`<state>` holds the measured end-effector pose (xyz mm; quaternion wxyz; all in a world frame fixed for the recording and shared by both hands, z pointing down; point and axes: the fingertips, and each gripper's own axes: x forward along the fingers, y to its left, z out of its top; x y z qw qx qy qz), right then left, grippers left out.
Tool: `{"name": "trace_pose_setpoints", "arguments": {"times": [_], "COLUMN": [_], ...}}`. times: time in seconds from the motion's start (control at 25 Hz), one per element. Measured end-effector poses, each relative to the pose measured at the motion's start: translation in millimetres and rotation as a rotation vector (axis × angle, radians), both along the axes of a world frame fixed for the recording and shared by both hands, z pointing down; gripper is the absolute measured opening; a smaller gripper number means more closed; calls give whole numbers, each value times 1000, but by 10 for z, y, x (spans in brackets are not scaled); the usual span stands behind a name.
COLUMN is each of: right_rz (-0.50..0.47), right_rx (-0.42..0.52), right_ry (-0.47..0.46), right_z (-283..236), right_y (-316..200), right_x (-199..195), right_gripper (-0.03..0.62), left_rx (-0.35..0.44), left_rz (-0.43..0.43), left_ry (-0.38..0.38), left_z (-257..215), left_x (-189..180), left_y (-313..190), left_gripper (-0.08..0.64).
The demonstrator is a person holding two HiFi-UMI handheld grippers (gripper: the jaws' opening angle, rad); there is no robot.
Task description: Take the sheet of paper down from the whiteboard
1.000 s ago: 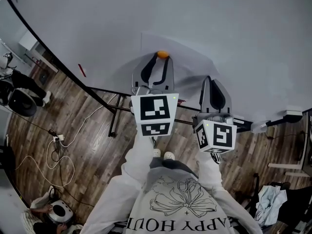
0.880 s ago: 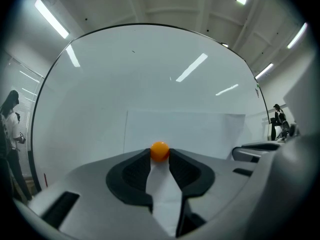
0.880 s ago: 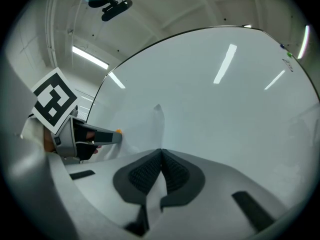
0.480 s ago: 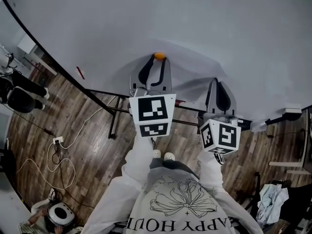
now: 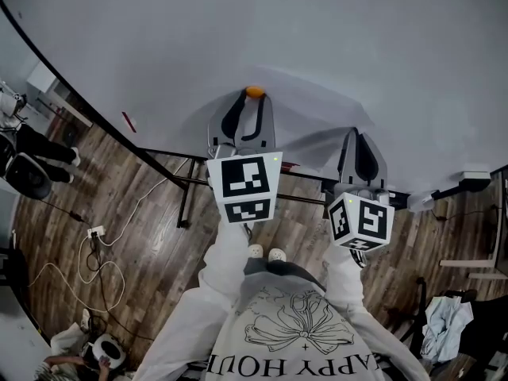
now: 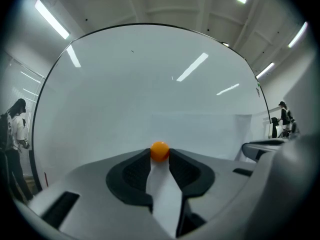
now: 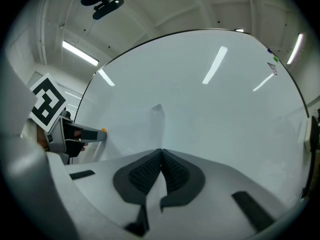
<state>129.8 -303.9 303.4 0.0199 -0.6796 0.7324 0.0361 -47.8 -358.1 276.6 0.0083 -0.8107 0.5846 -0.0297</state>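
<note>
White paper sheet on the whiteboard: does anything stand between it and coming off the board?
Yes: the small round orange magnet pins the white paper sheet to the whiteboard near its left edge. The left gripper has its jaws closed on that magnet; the right gripper is shut on the sheet's edge.

Head camera looks steeply down onto the large white whiteboard (image 5: 317, 22); each gripper camera faces it close up along its own jaws; all three share the round orange magnet (image 5: 254, 91) and white paper sheet (image 5: 305, 121).
</note>
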Motion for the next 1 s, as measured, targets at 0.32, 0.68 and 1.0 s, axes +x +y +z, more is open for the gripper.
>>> {"name": "trace_pose_setpoints", "arguments": {"times": [0.32,0.68,1.0], "right_rz": [16,84,165], "right_rx": [0,-9,11], "right_ry": [0,-31,-83], "right_z": [-11,29,-57], "right_y": [59,130,269], "right_x": [108,403,852], "right_gripper": [2,2,2], "left_rx": [-5,-7,25], "left_rz": [6,0,-29], "left_ry": [2,2,-8], "left_z": [1,4,4], "left_x": [43,73,30], "left_y": [9,28,-1], "left_gripper": [112,112,118]}}
